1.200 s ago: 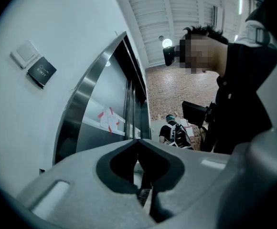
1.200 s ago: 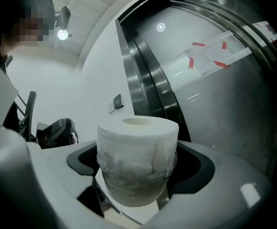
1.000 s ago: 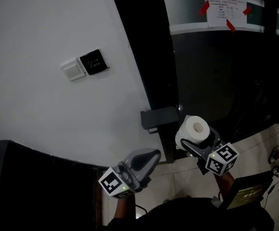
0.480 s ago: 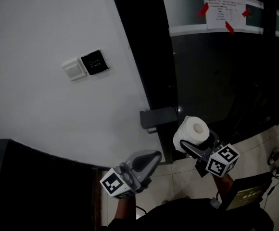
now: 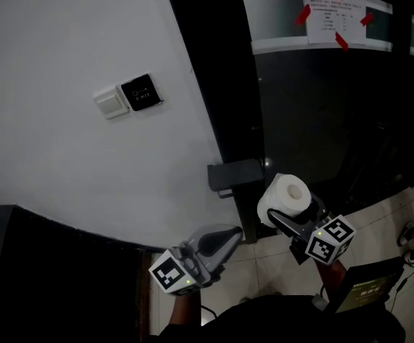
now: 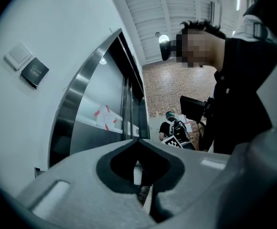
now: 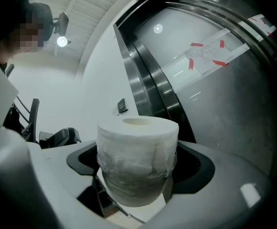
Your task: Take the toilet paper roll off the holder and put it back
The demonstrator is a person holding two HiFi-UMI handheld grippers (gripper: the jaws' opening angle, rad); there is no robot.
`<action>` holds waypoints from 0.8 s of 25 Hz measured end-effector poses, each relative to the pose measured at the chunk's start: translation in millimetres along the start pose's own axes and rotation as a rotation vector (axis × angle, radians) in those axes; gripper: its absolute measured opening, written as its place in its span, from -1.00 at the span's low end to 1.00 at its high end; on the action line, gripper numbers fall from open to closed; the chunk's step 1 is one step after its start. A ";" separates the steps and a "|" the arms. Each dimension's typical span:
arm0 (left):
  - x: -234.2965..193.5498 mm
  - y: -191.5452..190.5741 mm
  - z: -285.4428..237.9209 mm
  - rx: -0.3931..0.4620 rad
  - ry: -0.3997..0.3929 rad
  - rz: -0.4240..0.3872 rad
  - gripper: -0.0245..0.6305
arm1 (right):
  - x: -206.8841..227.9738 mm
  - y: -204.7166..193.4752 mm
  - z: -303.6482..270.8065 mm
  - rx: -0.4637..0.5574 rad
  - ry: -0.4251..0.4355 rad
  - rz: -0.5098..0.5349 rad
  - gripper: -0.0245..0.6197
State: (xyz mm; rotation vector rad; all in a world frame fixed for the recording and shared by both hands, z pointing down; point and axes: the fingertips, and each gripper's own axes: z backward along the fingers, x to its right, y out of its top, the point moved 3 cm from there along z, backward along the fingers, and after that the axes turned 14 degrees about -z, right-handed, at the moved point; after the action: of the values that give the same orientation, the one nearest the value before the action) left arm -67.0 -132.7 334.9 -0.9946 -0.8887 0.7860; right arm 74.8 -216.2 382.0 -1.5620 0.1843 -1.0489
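The white toilet paper roll (image 5: 290,191) stands upright between the jaws of my right gripper (image 5: 287,211), which is shut on its sides; in the right gripper view the roll (image 7: 137,161) fills the space between both jaws. The dark grey holder (image 5: 235,175) juts from the edge of the white wall, just left of and slightly above the roll, with a small gap between them. My left gripper (image 5: 227,236) hangs below the holder, jaws closed tip to tip on nothing; in the left gripper view its tips (image 6: 138,139) meet.
A white switch (image 5: 110,104) and a black card reader (image 5: 137,93) sit on the white wall. A taped notice (image 5: 333,14) hangs on the dark glossy panel. A dark object (image 5: 50,263) fills the lower left. A floor sign (image 5: 367,288) stands on the tiles.
The right gripper with the roll has drifted slightly left, closer to the holder. The left gripper has barely shifted.
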 end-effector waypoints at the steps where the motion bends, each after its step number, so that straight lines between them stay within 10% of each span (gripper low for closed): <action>1: -0.5 1.8 -0.7 0.021 0.000 0.020 -0.93 | 0.6 -0.3 0.3 0.001 0.000 -0.001 0.44; 15: -6.0 -4.1 -0.7 0.011 0.012 0.035 -0.93 | 0.8 0.1 3.0 0.016 0.003 -0.014 0.44; 20: -5.6 -0.7 -1.7 0.026 0.015 0.047 -0.93 | 12.6 6.2 17.9 0.168 0.104 -0.343 0.45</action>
State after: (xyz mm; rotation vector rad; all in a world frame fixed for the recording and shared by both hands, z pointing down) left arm -67.7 -138.4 333.6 -1.0006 -0.8430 0.8270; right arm 97.2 -213.2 384.7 -1.4161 -0.1039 -1.3784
